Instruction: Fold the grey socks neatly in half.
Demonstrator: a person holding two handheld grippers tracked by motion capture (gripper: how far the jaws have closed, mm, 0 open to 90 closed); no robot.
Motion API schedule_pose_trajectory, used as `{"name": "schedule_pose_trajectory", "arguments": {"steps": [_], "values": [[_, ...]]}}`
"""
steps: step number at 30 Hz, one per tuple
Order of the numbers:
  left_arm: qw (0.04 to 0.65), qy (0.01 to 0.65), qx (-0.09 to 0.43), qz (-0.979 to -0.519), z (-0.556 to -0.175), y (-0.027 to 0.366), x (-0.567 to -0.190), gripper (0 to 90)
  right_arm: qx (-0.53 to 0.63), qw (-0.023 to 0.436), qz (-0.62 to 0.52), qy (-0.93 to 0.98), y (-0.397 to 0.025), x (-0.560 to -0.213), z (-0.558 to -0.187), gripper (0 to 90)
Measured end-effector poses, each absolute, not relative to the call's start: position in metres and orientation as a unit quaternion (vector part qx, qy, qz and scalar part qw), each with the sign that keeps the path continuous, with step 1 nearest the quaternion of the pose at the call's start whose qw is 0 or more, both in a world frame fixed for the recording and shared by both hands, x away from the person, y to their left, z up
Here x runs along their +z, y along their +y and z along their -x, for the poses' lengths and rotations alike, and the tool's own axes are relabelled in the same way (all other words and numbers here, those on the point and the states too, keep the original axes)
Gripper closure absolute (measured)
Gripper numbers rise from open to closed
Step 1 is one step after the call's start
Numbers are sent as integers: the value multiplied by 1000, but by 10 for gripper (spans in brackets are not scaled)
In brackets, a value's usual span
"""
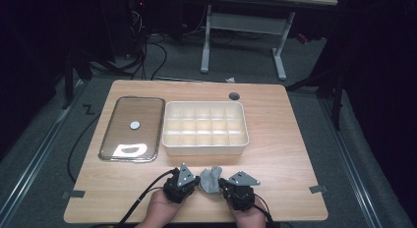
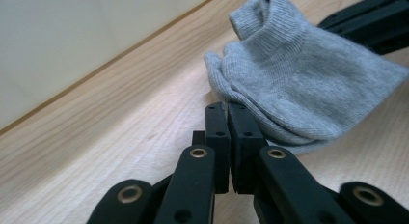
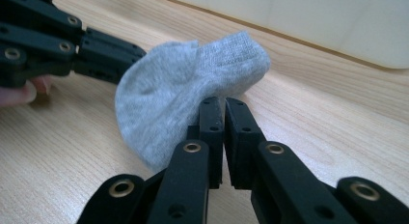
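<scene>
— Jaws first: where do mine stand?
— Both pairs are pinched on the grey sock point(image 1: 210, 180), lying on the tabletop point(image 1: 275, 139) between your left gripper point(image 1: 183, 185) and right gripper point(image 1: 236, 188).

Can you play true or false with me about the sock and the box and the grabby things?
1. The grey sock lies on the wooden table between the left hand-held gripper and the right hand-held gripper. True.
2. The sock is inside the white divided box. False: it lies on the table in front of the box, nearer the person.
3. The clear lid lies to the left of the box. True.
4. The lid is on the box. False: it lies flat on the table beside it, and the box is open.
5. Both grippers' jaws are spread wide. False: each pair is closed together at the sock's edge.
</scene>
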State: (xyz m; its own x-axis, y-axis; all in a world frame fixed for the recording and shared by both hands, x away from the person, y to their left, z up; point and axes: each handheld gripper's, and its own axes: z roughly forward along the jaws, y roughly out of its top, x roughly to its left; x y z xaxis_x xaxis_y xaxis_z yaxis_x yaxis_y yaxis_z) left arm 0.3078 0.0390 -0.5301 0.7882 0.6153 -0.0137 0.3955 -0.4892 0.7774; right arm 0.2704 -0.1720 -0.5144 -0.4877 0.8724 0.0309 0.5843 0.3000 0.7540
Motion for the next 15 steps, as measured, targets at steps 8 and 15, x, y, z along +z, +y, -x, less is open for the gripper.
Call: {"name": "schedule_pose_trajectory", "arguments": {"steps": [8, 15], "values": [[416, 284, 121, -855, -303, 32, -529, 874, 365, 200, -463, 783, -169, -511, -273, 865], [420, 279, 111, -857, -300, 28, -529, 874, 363, 200, -458, 787, -162, -508, -275, 865]]}}
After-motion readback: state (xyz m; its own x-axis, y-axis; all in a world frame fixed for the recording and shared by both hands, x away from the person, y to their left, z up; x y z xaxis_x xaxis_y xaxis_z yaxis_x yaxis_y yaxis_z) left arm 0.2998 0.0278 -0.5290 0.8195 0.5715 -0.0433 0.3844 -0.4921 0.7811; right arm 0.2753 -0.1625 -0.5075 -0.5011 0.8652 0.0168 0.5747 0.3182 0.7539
